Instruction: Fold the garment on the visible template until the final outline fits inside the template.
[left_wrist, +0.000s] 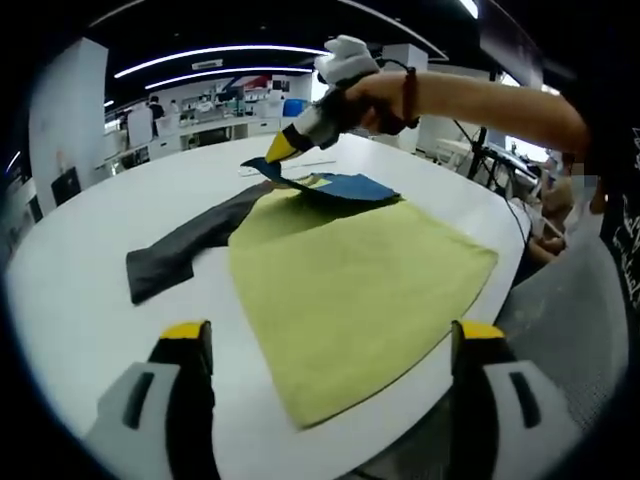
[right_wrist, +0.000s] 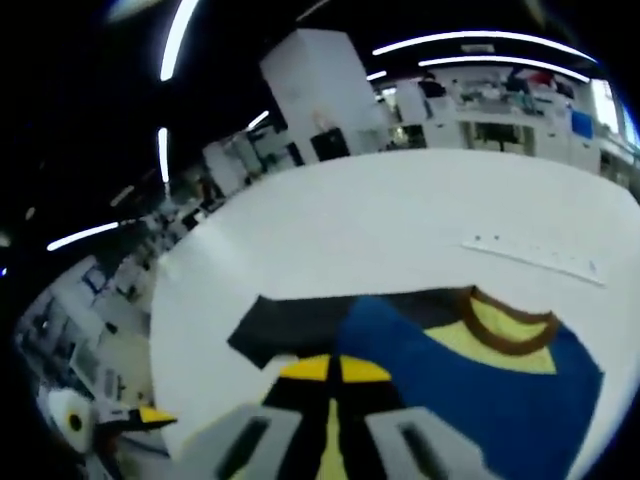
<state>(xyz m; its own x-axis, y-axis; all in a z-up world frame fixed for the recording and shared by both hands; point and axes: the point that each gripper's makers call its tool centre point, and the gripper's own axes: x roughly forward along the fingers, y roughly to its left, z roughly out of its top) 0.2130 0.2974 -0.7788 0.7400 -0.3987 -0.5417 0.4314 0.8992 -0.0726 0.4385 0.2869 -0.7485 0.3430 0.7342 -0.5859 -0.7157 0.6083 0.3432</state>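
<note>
1. The shirt (left_wrist: 345, 275) lies on the white table (left_wrist: 80, 270), mostly yellow-green side up. Its near edge reaches the table's near rim, and its blue part and collar sit at the far end.
2. My right gripper (left_wrist: 283, 146) is over the far end, jaws pressed together on a blue edge of the shirt and lifting it clear of the table. I judge this grip is there to carry that end over for a fold.
3. In the right gripper view the jaws meet on the blue cloth, with the collar (right_wrist: 505, 325) just beyond them.
4. My left gripper (left_wrist: 335, 345) hangs at the near edge, jaws spread wide and holding nothing. I judge it waits to pin or take the near hem.
5. The long axis runs near to far, with the collar far. A dark grey sleeve (left_wrist: 185, 250) stretches out to the left, flat on the table.
6. I cannot make out a template outline.
</note>
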